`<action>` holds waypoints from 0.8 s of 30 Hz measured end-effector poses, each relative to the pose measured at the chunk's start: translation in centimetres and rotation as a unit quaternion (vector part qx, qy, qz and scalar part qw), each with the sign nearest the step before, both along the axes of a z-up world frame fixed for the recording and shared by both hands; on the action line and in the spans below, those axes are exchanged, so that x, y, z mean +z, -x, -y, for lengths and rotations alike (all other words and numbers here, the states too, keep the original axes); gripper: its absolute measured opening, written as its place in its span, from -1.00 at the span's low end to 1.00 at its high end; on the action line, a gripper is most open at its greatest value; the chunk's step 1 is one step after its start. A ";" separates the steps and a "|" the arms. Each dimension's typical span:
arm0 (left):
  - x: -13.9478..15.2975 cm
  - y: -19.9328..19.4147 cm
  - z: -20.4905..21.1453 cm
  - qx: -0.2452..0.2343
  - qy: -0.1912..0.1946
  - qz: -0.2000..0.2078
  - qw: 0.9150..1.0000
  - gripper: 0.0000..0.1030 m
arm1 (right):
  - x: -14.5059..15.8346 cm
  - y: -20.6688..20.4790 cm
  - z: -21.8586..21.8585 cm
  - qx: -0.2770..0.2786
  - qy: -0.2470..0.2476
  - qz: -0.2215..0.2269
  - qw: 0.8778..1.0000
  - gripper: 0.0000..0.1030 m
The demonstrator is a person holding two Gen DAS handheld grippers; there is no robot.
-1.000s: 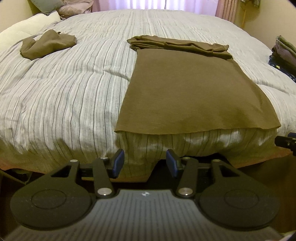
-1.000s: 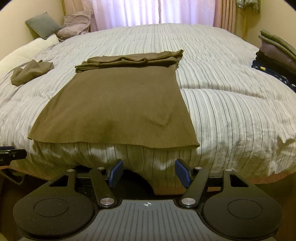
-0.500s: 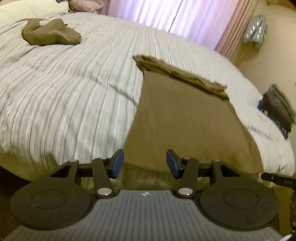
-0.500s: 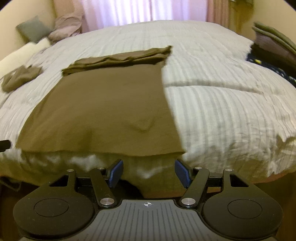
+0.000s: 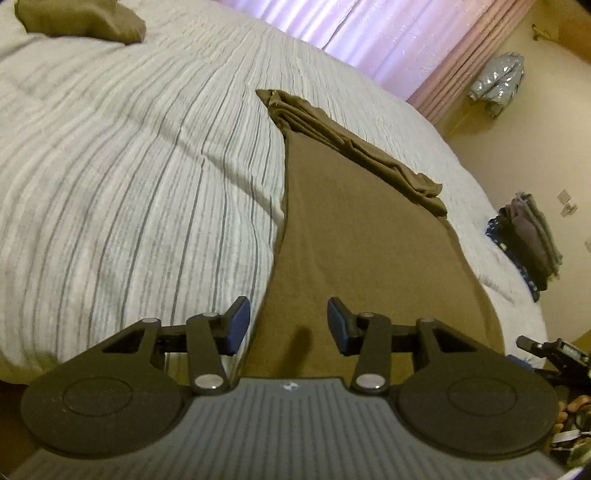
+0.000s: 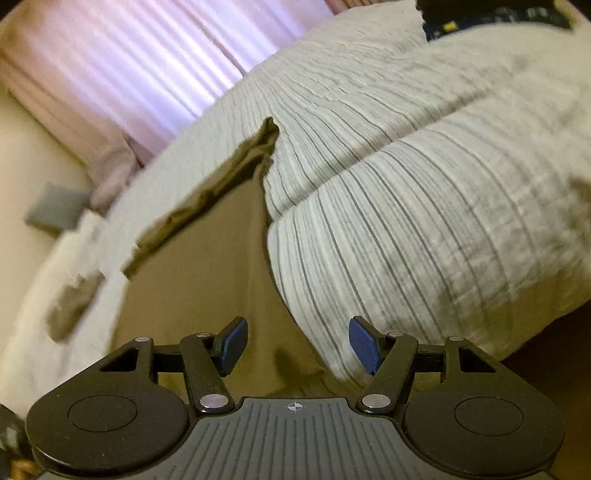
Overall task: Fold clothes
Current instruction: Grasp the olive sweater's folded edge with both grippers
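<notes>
In the left wrist view, the left gripper sits at the lower middle of the frame over the near left corner of the brown garment, its jaws apart and grasping nothing, though they have just been closing a little. The garment lies flat on the striped duvet, running up the frame to a bunched fold. A second brown garment lies at the upper left, a stack of clothes at the right edge. In the right wrist view, blurred and tilted, the right gripper hangs released over the garment's right edge, the duvet filling the right side, pink curtains at the upper left.
</notes>
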State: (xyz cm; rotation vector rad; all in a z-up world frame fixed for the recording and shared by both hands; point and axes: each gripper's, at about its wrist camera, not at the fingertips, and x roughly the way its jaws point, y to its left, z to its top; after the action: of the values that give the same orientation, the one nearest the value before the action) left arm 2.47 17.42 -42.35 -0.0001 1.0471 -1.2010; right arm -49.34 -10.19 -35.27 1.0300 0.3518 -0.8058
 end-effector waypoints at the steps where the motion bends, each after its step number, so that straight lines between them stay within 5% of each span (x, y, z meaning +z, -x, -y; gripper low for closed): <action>1: -0.3 -0.4 0.1 -0.003 0.004 -0.011 1.000 -0.21 | -0.3 0.2 0.5 0.002 -0.005 0.011 1.000 0.27; 9: -3.2 -4.5 0.8 -0.042 0.039 -0.120 0.991 -0.23 | -2.6 0.3 4.2 0.081 -0.034 0.070 0.994 0.26; 18: -5.1 -4.8 0.7 -0.091 0.047 -0.180 0.978 -0.23 | -3.1 -0.8 5.4 0.197 -0.046 0.091 0.975 0.24; 20: -5.4 -4.6 0.8 -0.098 0.043 -0.180 0.978 -0.31 | -3.6 -1.4 5.5 0.213 -0.057 0.100 0.970 0.04; 24: -6.0 -5.2 0.9 -0.085 0.037 -0.196 0.976 -0.74 | -4.5 -2.0 6.1 0.219 -0.075 0.104 0.967 -0.03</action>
State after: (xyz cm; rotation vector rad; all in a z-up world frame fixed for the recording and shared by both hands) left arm 7.68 16.49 -48.34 -0.2160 1.3665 -1.4306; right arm -47.29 -16.31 -39.79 1.1131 0.4451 -0.2726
